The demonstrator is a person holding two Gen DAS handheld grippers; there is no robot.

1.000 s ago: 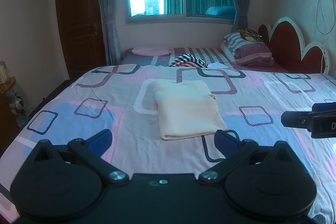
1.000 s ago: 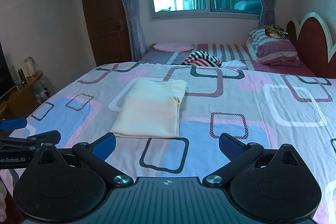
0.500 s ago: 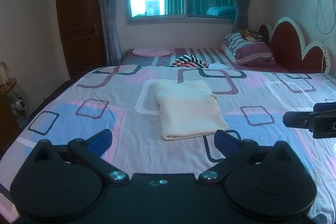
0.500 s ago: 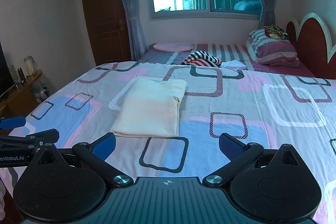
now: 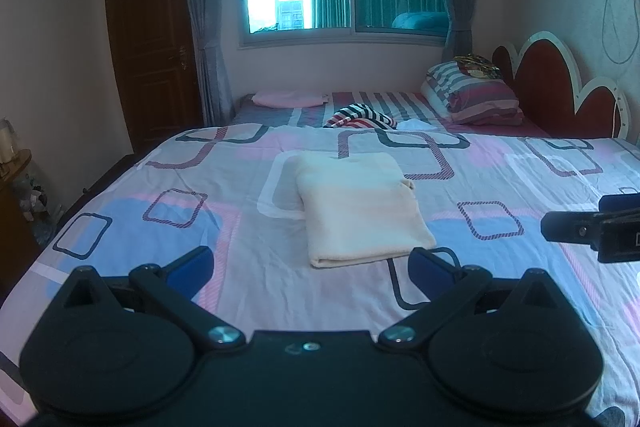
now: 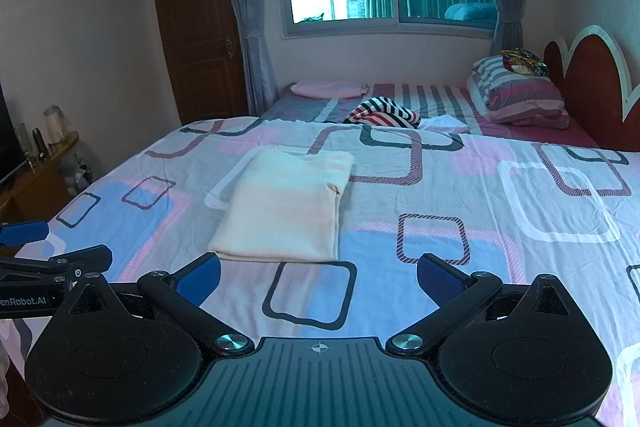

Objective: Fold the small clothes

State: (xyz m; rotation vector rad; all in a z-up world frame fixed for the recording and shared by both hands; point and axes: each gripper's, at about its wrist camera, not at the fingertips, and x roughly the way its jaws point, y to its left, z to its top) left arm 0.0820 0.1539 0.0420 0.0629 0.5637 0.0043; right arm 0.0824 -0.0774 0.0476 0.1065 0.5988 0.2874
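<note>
A cream garment (image 5: 358,209) lies folded into a neat rectangle on the patterned bedsheet (image 5: 168,183); the right wrist view shows the same cream garment (image 6: 286,205) left of centre. My left gripper (image 5: 316,263) hovers just short of its near edge, open, nothing between the blue pads. My right gripper (image 6: 318,277) is open too, held low over the sheet to the right of the garment and empty. Each gripper shows at the edge of the other's view: the right gripper (image 5: 592,227) and the left gripper (image 6: 48,247).
A crumpled striped garment (image 6: 382,113) and a small white cloth (image 6: 446,123) lie beyond the sheet's far edge. Striped pillows (image 6: 516,95) rest by the red headboard (image 6: 588,75). A wooden shelf (image 6: 36,167) with bottles stands left of the bed.
Almost nothing has changed. Both grippers stay open and nearly still; the left view has drifted very slightly, and the folded garment has not moved.
</note>
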